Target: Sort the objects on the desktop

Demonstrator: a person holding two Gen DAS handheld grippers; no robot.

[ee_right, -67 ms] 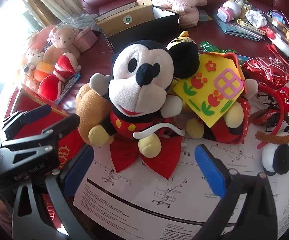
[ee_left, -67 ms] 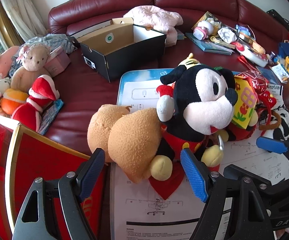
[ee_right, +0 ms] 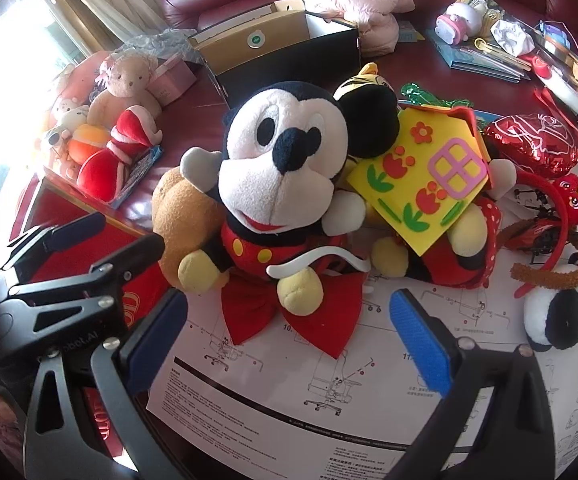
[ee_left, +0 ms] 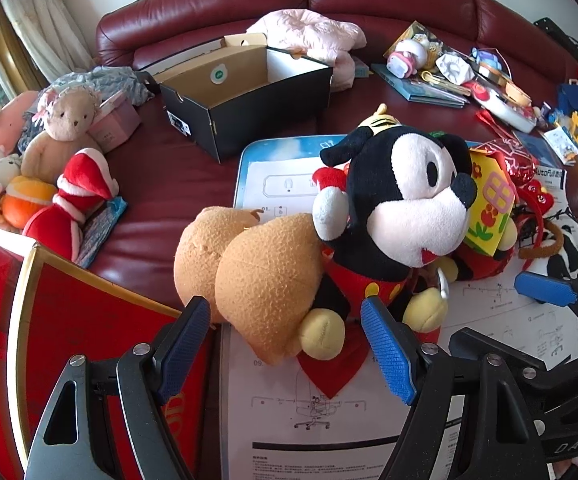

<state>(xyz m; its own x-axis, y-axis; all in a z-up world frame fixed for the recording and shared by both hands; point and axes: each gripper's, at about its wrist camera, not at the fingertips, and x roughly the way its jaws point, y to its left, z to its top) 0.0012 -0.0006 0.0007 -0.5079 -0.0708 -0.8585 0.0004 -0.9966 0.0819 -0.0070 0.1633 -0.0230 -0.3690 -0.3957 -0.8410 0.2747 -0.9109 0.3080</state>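
Two grippers face one pile of toys, and the mouse plush (ee_left: 401,216) serves as landmark for all of it.

Left wrist view: the left gripper (ee_left: 285,352) has its blue fingers spread wide and holds nothing, just in front of the mouse and the tan plush (ee_left: 265,276) leaning on the mouse's left. Behind the mouse stands an open black box (ee_left: 249,100); far left of it, a heap of soft toys (ee_left: 49,176) lies together. The right gripper (ee_left: 545,288) shows to the mouse's right.

Right wrist view: the right gripper (ee_right: 289,336) is likewise open and empty, its fingers on either side of the red bow (ee_right: 289,316) below the mouse's feet. A yellow foam house (ee_right: 421,180) leans against the mouse's right.

My judgement: if the mouse is to be taken, close on its body rather than the bow, and lift slowly, since the house and tan plush rest on it.

Everything sits on a dark red leather sofa (ee_left: 369,4), with instruction sheets (ee_right: 329,400) under the pile and a curtained window far left.
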